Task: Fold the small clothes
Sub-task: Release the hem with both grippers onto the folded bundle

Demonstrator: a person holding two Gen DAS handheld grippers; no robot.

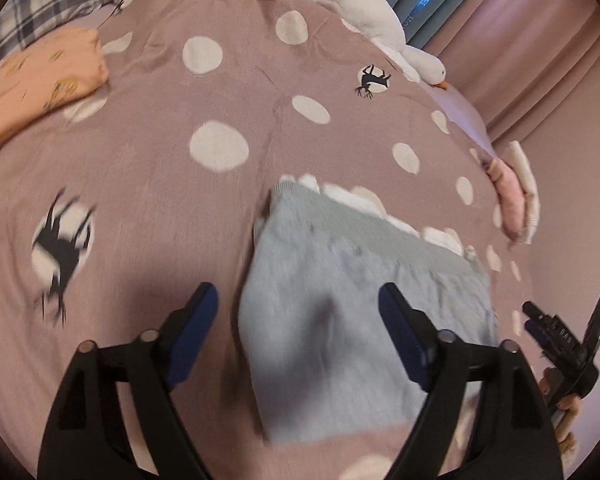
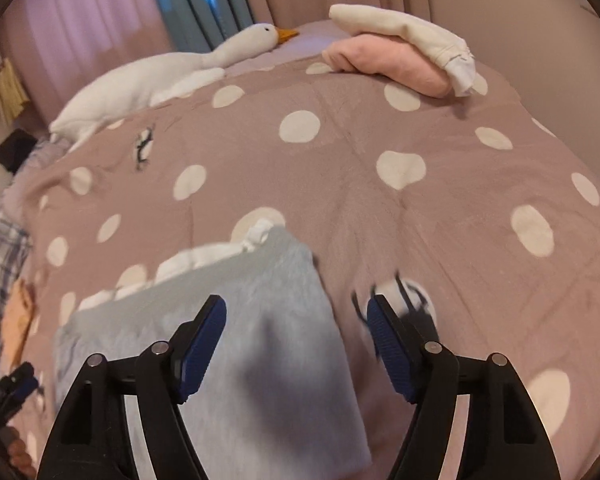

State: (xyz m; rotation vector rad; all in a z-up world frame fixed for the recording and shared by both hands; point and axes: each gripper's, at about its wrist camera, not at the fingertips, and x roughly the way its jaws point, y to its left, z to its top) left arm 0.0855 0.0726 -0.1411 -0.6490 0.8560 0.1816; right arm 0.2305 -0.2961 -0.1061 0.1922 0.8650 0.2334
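Between folds: grey garment [image 1: 364, 320] lies flat mid-bed, nobody gripping it.
Left gripper [image 1: 298, 338] and right gripper [image 2: 296, 344] hover with jaws spread, empty; next, pinch an edge to fold over.

You are working over a bedspread [image 1: 260, 92] in dusty mauve, printed with white dots and a few black animal silhouettes [image 1: 373, 79] set inside some of the dots. A white plush goose [image 2: 148, 80] with an orange beak lies along the far edge of the bedspread, its head pointing toward the foot of the curtains. Behind it you see pink curtains [image 2: 80, 20] flanking a narrow teal curtain panel [image 2: 196, 4]. A plaid fabric in grey and white [image 1: 48, 4] lies at the far left corner of the bed, beyond the bedspread's edge.
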